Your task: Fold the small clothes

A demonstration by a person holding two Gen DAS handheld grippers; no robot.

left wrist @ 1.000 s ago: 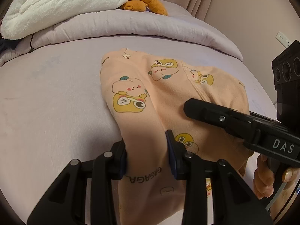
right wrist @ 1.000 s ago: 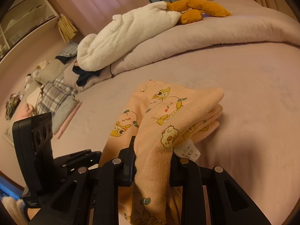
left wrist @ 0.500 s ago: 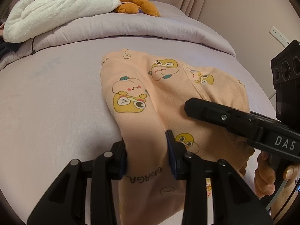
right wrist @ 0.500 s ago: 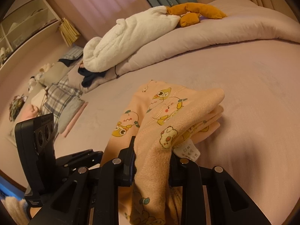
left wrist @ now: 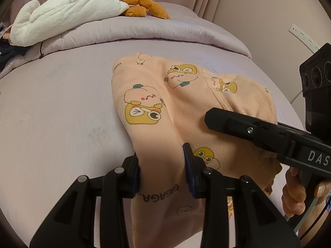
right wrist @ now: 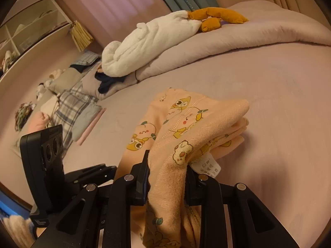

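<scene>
A small peach garment (left wrist: 165,107) printed with yellow cartoon animals lies folded on the lilac bed (left wrist: 51,107). My left gripper (left wrist: 162,163) is shut on its near left edge, with cloth bunched between the pads. My right gripper (right wrist: 167,171) is shut on the near right edge beside a white care label (right wrist: 206,165). The garment (right wrist: 186,122) drapes from both grippers onto the bed (right wrist: 279,103). The right gripper's body (left wrist: 258,132) shows in the left wrist view, reaching in over the cloth. The left gripper's body (right wrist: 45,159) shows in the right wrist view.
A rolled lilac duvet (left wrist: 134,31) runs across the far side, with a white plush blanket (left wrist: 66,10) and an orange soft toy (left wrist: 144,6) on it. Plaid and folded clothes (right wrist: 72,111) lie at the left. A wall with an outlet (left wrist: 302,37) is at the right.
Both grippers stay shut on the garment. The views have shifted slightly, so the duvet and blanket sit a little differently in frame. The garment's fold looks unchanged.
</scene>
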